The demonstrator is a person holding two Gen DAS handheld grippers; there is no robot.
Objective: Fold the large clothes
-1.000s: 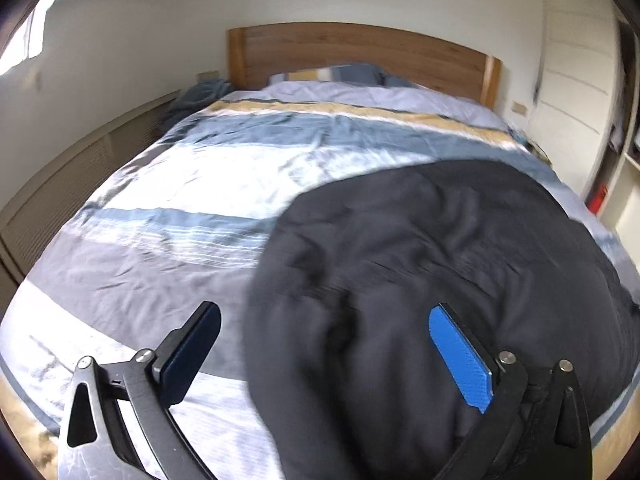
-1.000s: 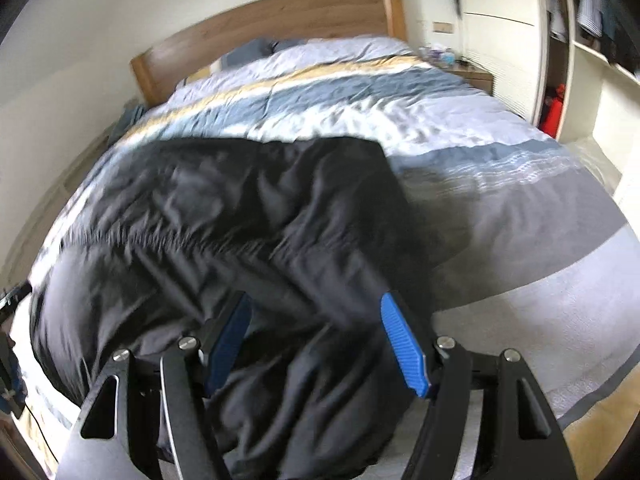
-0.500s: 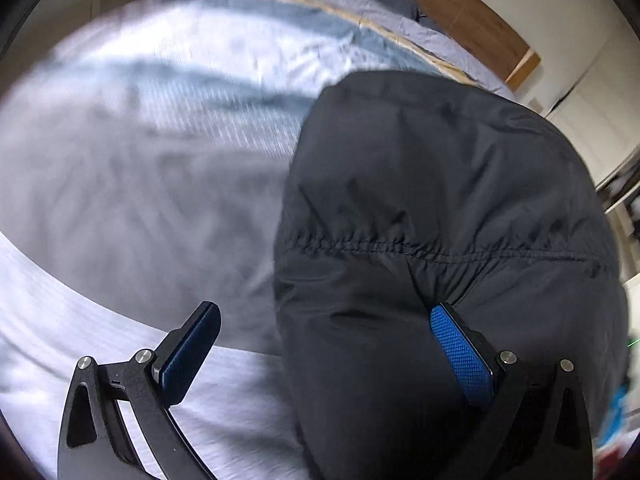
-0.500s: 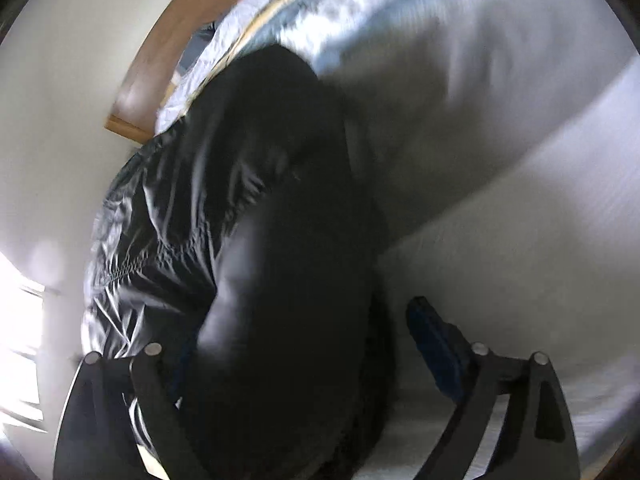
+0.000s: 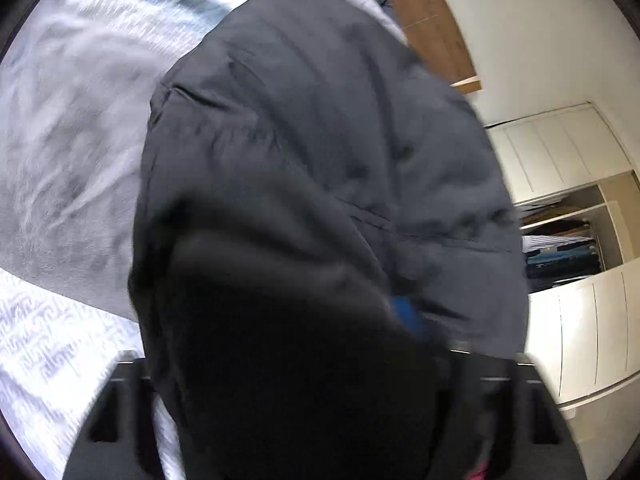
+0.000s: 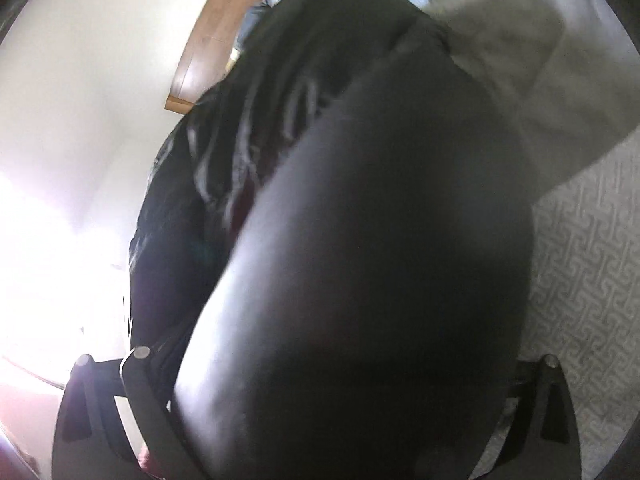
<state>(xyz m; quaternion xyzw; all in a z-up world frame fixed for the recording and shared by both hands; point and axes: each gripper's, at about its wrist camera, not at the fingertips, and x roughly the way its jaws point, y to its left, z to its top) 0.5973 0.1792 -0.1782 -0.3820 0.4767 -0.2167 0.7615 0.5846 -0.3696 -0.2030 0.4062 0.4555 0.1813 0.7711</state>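
Black jacket (image 5: 320, 168) is draped right over both tongs, above the striped duvet (image 5: 60, 152). Can't tell whether the left gripper (image 5: 320, 360) or right gripper (image 6: 340, 380) is clenched. Slick fabric could slide free and bunch.

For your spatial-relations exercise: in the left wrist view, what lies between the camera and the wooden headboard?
The black garment fills that stretch, draped over the left hand-held gripper and hiding most of it. Only a strip of wooden headboard shows beyond it.

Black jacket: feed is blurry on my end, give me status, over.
Black jacket lifted over bed, draped across both grippers. Left gripper, right gripper: fingers buried, grip unconfirmed. Nothing else seen obstructing.
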